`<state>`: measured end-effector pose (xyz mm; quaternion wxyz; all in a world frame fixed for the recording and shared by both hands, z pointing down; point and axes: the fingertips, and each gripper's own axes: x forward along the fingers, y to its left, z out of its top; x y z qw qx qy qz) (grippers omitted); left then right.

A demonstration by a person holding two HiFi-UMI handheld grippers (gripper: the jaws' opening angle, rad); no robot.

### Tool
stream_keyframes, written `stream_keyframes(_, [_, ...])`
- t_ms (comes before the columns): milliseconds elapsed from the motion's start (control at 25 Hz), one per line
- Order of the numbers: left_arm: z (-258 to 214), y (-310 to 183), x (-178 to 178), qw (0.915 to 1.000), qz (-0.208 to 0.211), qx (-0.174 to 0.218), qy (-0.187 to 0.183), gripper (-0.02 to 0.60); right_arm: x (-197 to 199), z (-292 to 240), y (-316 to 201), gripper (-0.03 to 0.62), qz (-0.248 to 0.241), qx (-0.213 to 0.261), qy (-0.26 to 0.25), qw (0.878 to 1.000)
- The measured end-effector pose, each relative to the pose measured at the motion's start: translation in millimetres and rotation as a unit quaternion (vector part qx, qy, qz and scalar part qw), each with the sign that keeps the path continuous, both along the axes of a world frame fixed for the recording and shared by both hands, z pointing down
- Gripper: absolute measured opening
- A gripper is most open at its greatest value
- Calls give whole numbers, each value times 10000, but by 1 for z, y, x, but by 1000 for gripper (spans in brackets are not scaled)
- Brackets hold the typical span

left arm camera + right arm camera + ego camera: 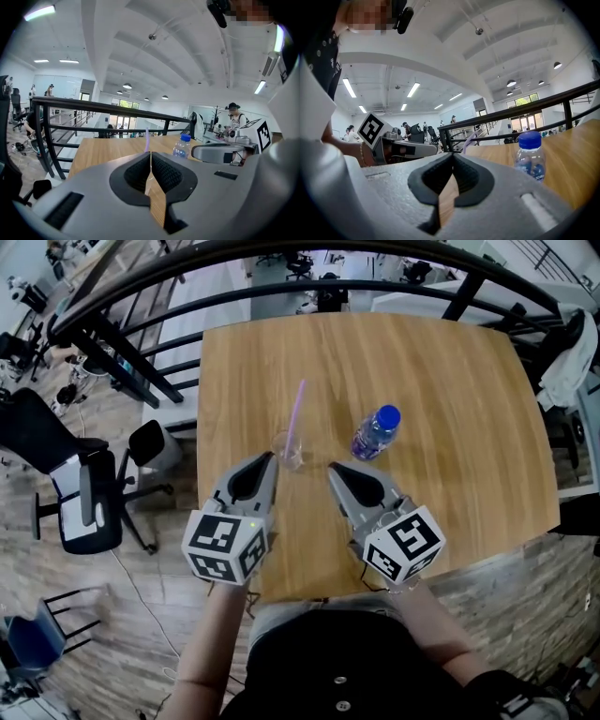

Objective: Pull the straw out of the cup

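A wooden table (450, 409) carries a clear cup (289, 451) and a water bottle (375, 433).

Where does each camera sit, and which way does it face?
Head view: on the person's head, facing steeply down at the table; both forearms, left gripper and right gripper show.
Left gripper view: on that gripper, facing along its shut jaws across the table; the right gripper shows.
Right gripper view: likewise; the left gripper shows at its left.
Shared: all three show the straw and bottle.
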<state>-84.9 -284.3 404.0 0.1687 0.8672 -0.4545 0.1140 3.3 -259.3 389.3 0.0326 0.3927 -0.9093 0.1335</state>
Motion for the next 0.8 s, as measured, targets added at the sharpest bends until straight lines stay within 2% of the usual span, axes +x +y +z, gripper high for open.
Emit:
stream_keyframes(200, [8, -20, -1, 9999, 98, -60, -105, 18, -4, 11, -7, -2, 4, -119, -42, 9999])
stream_keyframes(320, [17, -28, 3, 9994, 260, -168, -147, 78, -6, 19, -13, -2, 41, -184, -44, 9998])
stream_keyframes(480, [31, -41, 13, 9984, 401, -318, -254, 95, 2, 27, -24, -2, 136, -266, -68, 9995])
stream_keyframes(600, [45, -49, 20, 9958, 629, -506, -434, 151, 7, 36, -30, -2, 194, -346, -73, 9992])
stream_keyframes(680, [52, -53, 22, 9937, 767, -587, -576, 156, 9, 41, -33, -2, 240, -433, -84, 9987])
stream_keyframes(800, [56, -62, 27, 9925, 850, -644, -601, 156, 11, 47, -35, -2, 275, -521, -118, 9982])
